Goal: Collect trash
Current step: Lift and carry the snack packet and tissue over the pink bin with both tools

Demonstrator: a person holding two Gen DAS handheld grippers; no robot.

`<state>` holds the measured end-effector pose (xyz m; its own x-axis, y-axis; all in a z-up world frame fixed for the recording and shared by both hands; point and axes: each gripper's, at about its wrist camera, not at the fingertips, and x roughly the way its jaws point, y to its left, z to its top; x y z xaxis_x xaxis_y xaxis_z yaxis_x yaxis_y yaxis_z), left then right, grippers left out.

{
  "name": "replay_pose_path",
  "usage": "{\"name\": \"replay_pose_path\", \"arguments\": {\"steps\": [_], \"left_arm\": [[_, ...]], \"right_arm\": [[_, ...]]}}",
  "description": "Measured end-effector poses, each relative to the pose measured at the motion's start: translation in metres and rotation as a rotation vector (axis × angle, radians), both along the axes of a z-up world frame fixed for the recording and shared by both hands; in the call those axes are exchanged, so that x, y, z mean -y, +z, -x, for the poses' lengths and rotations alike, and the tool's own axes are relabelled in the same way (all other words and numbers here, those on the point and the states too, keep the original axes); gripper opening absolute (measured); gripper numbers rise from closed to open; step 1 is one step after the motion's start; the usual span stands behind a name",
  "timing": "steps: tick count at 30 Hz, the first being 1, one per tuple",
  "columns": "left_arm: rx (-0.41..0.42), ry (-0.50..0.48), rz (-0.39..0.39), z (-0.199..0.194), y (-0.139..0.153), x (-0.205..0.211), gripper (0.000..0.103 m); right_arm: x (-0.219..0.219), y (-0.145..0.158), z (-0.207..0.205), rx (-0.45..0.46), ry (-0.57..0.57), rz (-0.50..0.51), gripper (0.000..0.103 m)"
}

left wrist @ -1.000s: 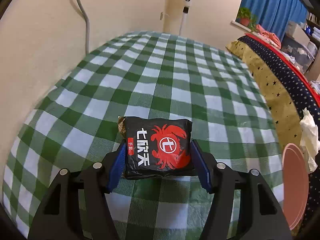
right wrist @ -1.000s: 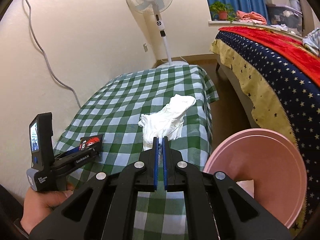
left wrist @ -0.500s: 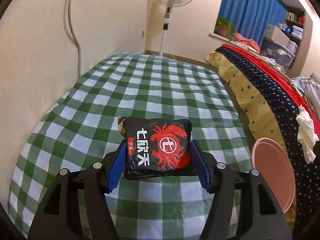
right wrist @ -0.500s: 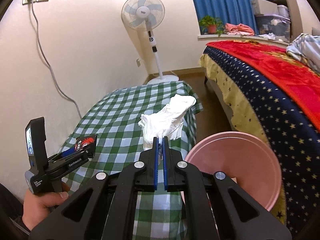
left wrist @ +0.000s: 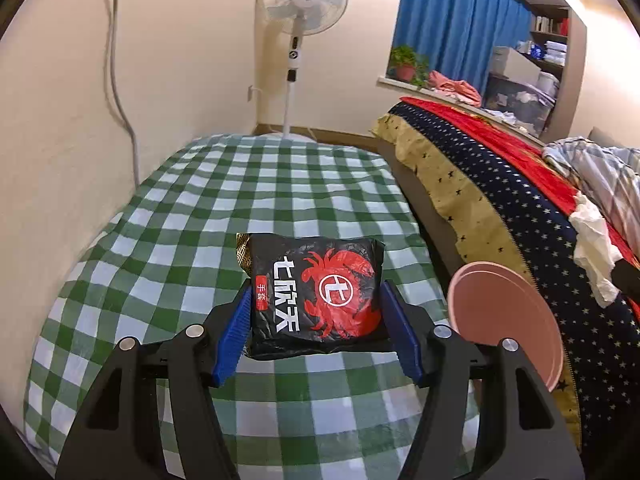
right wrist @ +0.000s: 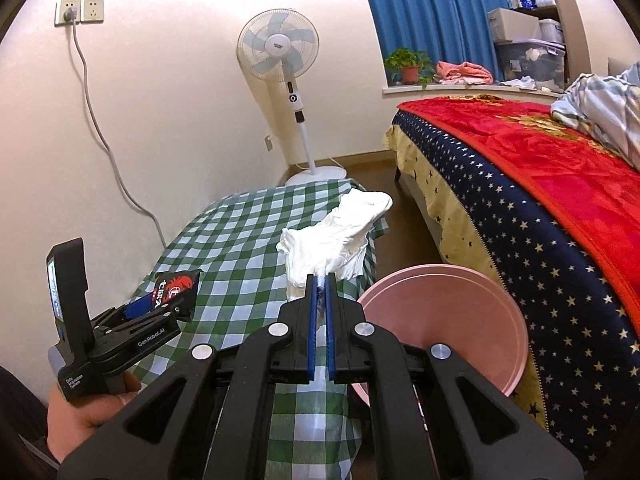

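Both grippers carry trash: left gripper (left wrist: 316, 316) pinches a black crab-print snack packet (left wrist: 316, 292); right gripper (right wrist: 319, 304) fingers clamp crumpled white tissue (right wrist: 340, 232); pink bin (right wrist: 444, 320) at 3 o'clock.

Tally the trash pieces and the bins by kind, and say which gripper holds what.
Black snack packet: 1, clamped in the left gripper
White crumpled tissue: 1, pinched in the right gripper
Pink bin: 1, beside the checked table
Total: 3
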<state>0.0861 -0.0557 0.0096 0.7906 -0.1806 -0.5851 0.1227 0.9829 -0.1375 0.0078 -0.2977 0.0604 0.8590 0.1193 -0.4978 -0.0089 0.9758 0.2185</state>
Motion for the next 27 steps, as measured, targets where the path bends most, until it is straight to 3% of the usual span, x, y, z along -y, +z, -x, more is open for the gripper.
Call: {"name": "replay_pose_path", "arguments": {"steps": [19, 27], "left_arm": [[0.062, -0.134, 0.000, 0.010, 0.001, 0.038, 0.061], [0.085, -0.247, -0.007, 0.010, -0.006, 0.072, 0.061]], "right_arm": [[0.027, -0.005, 0.001, -0.009, -0.090, -0.018, 0.004], [0.050, -0.016, -0.011, -0.046, -0.163, -0.047, 0.004]]}}
